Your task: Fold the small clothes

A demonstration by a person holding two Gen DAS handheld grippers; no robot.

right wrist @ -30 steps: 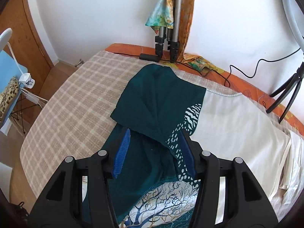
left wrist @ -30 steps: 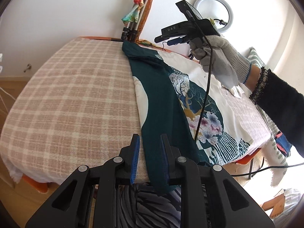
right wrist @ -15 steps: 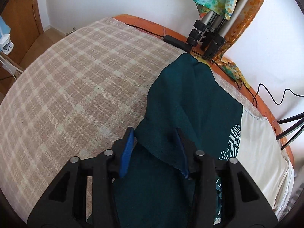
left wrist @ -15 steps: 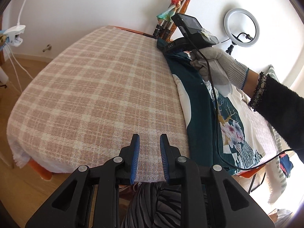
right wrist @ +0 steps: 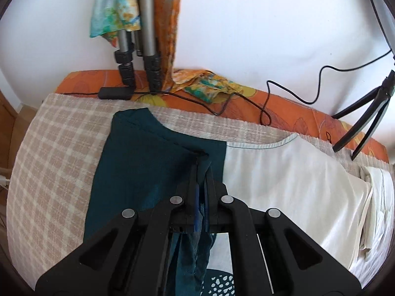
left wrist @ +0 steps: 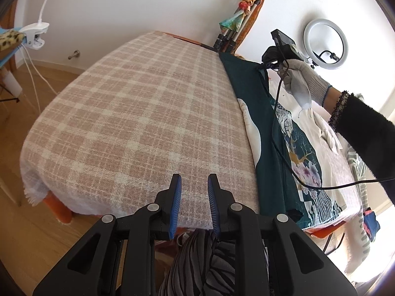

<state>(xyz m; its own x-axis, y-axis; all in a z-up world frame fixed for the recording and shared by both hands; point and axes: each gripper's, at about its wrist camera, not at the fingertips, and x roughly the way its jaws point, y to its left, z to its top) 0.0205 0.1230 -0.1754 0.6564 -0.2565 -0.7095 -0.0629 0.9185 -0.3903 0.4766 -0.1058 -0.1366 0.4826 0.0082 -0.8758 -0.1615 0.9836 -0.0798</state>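
Note:
A dark teal and white printed garment (left wrist: 269, 133) lies lengthwise along the right side of a bed with a pink plaid cover (left wrist: 138, 113). My left gripper (left wrist: 193, 192) is open and empty over the bed's near edge, left of the garment. My right gripper (right wrist: 203, 170) is shut on a bunched fold of the teal fabric (right wrist: 148, 157) near the garment's far end; pinched cloth hangs down between its fingers. In the left wrist view the gloved hand holds the right gripper (left wrist: 274, 59) at that far end.
Tripod legs (right wrist: 138, 49) draped with colourful cloth stand at the wall behind the bed. Black cables (right wrist: 246, 101) cross the orange mattress edge. A ring light (left wrist: 325, 43) stands at the right. A white cloth (right wrist: 375, 197) lies beside the garment. Wooden floor lies at the left.
My right gripper has closed on the teal fabric near the far end. My left gripper has swung left, away from the garment's near hem, and stays open.

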